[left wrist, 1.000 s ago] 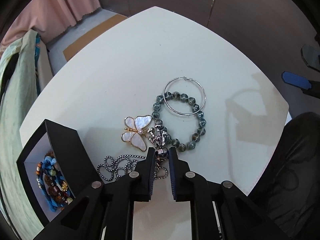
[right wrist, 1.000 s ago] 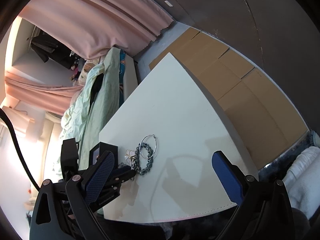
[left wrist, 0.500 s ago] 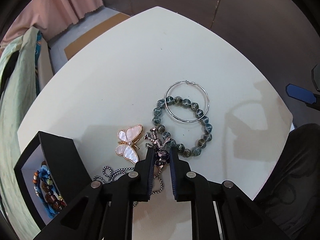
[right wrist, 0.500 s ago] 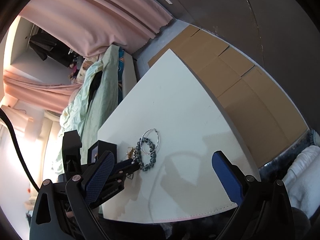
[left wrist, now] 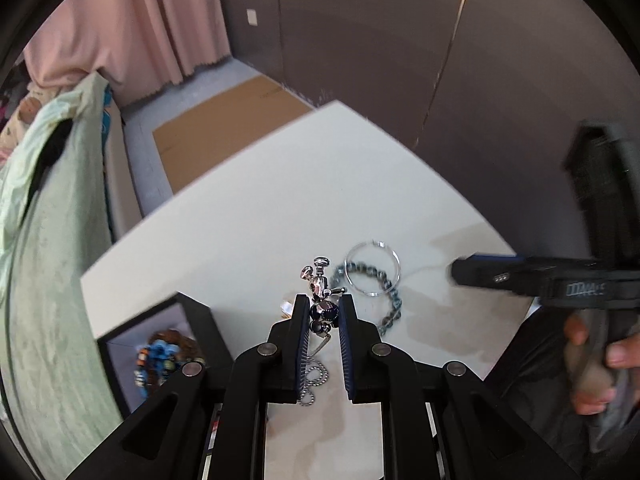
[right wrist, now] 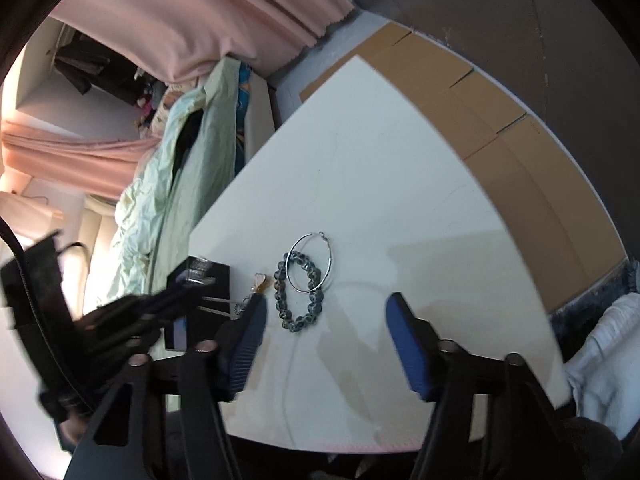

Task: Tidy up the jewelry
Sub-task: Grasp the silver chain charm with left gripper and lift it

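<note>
We've got the left hand-held gripper (left wrist: 323,314) pinching the pendant necklace (left wrist: 320,280) w/ chain dangling, right hand-held gripper (right wrist: 324,322) spread & idle; next, carry it over the black box (left wrist: 160,344) & release.

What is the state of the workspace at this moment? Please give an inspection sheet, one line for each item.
Surface: white table, faint marks near its front edge.
Job's things: silver hoop overlaps the grey bead bracelet; butterfly brooch lies beside them; black box holds colourful bead bracelets; figurine pendant with its chain hangs lifted.
Clutter: nothing seen.
Grippers: left claw shut on the pendant; right claw open, holding nothing.
Cables: black cable at the right view's left edge.
Surroundings: pink curtain, green cloth, cardboard on the floor.
</note>
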Available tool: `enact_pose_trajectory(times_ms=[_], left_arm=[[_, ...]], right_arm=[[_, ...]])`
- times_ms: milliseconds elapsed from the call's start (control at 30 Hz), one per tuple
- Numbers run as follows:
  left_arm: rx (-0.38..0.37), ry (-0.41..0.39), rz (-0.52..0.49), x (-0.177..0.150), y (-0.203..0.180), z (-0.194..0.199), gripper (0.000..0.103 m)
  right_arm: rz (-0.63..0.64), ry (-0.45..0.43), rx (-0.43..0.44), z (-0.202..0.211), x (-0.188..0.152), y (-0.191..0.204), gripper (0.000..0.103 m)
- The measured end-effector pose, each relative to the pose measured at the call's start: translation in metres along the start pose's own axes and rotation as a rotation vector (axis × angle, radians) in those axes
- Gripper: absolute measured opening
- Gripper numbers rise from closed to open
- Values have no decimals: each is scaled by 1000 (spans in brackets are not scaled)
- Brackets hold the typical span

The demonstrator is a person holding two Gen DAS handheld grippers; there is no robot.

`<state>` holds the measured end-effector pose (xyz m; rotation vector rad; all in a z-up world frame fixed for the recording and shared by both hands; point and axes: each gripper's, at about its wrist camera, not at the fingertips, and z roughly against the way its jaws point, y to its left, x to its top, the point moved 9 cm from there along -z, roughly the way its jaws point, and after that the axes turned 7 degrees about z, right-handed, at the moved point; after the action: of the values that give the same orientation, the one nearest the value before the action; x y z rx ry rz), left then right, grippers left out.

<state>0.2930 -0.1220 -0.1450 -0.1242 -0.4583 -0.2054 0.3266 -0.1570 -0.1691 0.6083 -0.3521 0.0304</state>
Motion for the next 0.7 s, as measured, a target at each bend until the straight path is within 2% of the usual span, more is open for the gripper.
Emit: enact_pose_trajectory(times_ms=[100,300,400,467,600,700], left_arm=[[-6,-38,10,4,4,14,15],[-13,-105,34,11,13,43,15],[-21,-130,37,12,16,55,15],[-23,-145,39,11,17,62,15],[-34,-175,50,10,20,74,15],[-39,-189,65,11,26,81,15]], right_arm=[[8,35,-39,-16,5,-1,42],[14,60,-91,-31,10,-1,39],[5,81,-100,-38,10,-1,29],[-10,86,-117,-43,10,-1,28],[16,72,-214,-46,15,3,26],[45,66,-314,-49,20,7,16]])
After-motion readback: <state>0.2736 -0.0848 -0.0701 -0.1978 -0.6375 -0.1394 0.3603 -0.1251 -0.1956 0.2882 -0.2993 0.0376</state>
